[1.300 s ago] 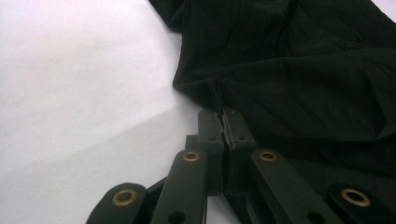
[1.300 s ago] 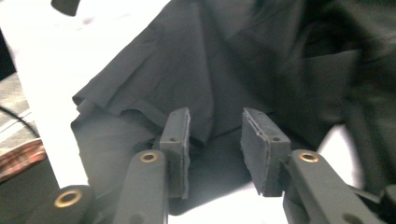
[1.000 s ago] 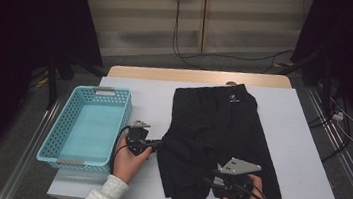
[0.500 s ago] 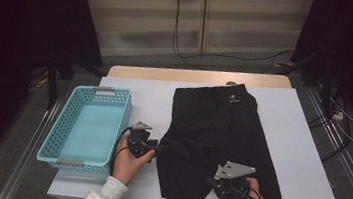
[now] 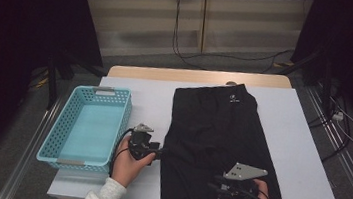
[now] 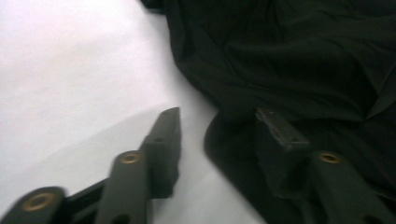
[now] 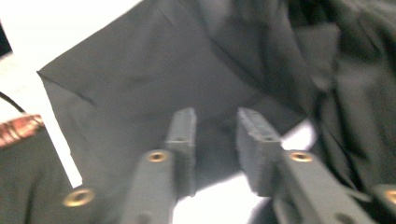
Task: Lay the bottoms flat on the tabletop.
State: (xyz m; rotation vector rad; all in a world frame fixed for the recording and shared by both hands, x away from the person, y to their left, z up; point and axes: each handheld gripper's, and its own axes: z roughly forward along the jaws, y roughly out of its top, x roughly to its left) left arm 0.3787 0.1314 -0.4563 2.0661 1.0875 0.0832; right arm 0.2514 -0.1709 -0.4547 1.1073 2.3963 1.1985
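Note:
Black shorts (image 5: 221, 130) lie spread on the white table (image 5: 149, 96), waistband far, legs toward me. My left gripper (image 5: 161, 153) is at the shorts' left edge. In the left gripper view its jaws (image 6: 218, 114) are apart and have just been closing; one is over bare table, the other over the cloth (image 6: 289, 60), whose edge lies between them unpinched. My right gripper (image 5: 212, 184) hovers over the near hem. Its jaws (image 7: 217, 114) have just been opening and are apart over the cloth (image 7: 140, 70), gripping nothing.
A light-blue plastic basket (image 5: 123, 118) stands on the table's left side, close to my left hand. Bare table shows to the right of the shorts (image 5: 303, 159). Beyond the far edge are floor cables and a wall.
The right gripper shifted only slightly near the hem. The shorts' near left leg lies flatter and straighter than a second ago. The left hand stayed in place.

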